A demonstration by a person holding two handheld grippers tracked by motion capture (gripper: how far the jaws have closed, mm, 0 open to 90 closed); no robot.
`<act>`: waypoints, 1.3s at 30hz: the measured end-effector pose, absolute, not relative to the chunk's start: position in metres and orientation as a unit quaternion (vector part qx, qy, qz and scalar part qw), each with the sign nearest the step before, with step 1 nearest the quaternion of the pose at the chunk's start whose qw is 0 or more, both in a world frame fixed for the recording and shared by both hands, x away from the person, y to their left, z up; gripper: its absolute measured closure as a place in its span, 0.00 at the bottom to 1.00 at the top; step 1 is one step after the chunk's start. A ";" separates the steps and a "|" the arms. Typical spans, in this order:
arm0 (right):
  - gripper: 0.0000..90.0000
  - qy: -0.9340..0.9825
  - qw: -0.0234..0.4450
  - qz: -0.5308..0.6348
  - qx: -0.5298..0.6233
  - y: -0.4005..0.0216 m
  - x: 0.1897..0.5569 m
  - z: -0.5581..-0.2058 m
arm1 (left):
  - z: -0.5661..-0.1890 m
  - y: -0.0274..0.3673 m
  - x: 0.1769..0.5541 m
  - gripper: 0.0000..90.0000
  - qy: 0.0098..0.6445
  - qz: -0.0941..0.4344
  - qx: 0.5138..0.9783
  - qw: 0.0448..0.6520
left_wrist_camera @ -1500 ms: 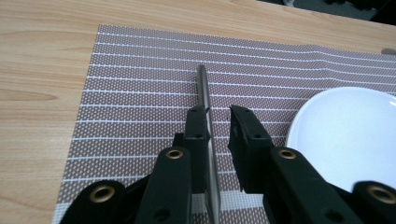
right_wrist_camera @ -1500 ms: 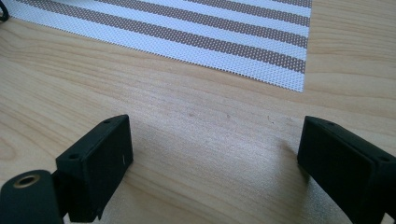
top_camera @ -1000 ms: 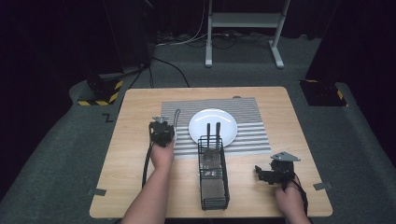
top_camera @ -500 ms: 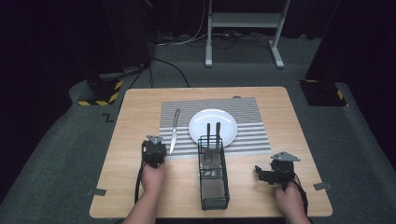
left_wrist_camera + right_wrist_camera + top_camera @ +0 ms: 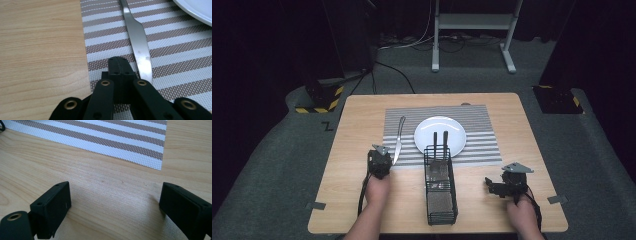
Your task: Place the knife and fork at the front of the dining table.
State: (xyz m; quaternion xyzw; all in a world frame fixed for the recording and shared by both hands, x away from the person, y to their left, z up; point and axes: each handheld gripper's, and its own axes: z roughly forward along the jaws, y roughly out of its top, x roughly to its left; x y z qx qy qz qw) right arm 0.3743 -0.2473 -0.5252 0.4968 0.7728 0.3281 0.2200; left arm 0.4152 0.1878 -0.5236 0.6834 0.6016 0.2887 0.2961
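With its jaws pressed together and empty, the left gripper (image 5: pixel 119 65) sits on the placemat (image 5: pixel 482 142) near its left edge, just beside the knife (image 5: pixel 138 42). A sideways nudge could skid the knife into the plate (image 5: pixel 439 134). Its long axis runs toward the table's far edge, handle farthest away. The right gripper (image 5: pixel 113 207) rests spread near the table's right front corner.

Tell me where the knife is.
In the high view the knife lies on the striped mat, left of the plate, just beyond the shut left gripper.
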 end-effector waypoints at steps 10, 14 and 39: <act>0.11 0.773 0.220 0.328 0.496 -0.247 0.374 -0.525 | -0.523 0.190 0.428 1.00 0.602 0.295 0.683 0.288; 0.11 0.773 0.220 0.328 0.496 -0.247 0.374 -0.525 | -0.522 0.191 0.435 1.00 0.605 0.290 0.685 0.285; 0.11 0.773 0.219 0.327 0.497 -0.247 0.373 -0.525 | -0.519 0.179 0.428 1.00 0.596 0.290 0.699 0.268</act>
